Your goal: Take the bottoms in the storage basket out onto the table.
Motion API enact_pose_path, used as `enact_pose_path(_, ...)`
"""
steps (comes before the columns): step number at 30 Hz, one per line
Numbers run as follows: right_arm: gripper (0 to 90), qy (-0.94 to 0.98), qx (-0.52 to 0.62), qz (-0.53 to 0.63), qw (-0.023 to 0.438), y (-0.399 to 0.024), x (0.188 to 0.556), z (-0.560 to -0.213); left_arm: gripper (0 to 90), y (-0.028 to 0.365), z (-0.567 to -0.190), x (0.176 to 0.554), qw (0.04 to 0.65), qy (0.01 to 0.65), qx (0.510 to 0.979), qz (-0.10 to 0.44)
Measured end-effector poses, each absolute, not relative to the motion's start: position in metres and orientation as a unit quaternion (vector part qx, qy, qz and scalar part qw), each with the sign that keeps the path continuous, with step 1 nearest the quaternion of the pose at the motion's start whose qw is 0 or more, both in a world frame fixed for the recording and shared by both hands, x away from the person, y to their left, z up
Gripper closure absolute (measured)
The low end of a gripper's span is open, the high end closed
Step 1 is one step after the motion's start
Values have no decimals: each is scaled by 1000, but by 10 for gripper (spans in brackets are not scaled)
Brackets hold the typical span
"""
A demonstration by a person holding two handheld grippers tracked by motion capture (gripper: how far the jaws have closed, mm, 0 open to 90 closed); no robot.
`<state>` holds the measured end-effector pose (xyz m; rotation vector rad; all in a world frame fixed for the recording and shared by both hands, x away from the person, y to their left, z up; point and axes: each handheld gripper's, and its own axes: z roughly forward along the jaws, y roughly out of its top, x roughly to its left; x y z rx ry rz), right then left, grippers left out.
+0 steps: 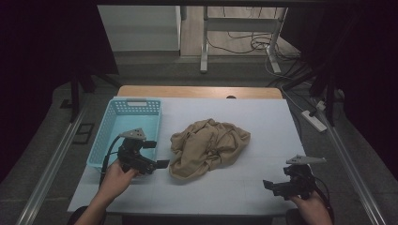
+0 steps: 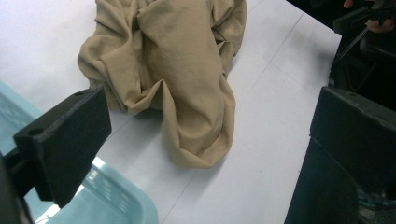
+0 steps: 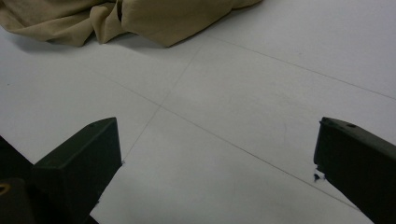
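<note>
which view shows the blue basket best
The high view: the whole basket sits left of the tan cloth. The left gripper view catches just its near corner; the right gripper view looks at table and cloth edge.

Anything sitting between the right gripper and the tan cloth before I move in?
No. In the right gripper view, bare white table runs from the open right gripper to the crumpled tan cloth; the high view agrees.

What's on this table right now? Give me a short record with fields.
Cloth: tan cloth, crumpled in a heap mid-table
Basket: light blue basket, left of the cloth, nothing seen inside
Left hand-held gripper: open, beside the cloth's left edge
Right hand-held gripper: open, apart from the cloth
Surface: white table
</note>
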<state>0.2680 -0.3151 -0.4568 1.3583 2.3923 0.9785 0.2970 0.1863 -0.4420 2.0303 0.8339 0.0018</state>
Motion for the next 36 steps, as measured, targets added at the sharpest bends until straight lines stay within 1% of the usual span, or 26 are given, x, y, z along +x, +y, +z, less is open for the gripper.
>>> enact_pose_path(13,10,813,461,336,114,-315,267,-457,3,200,-443,290,470,353,809,1)
enact_pose_path(36,10,814,459,336,117,-314,267,-456,2,219,-447,273,472,368,801,7)
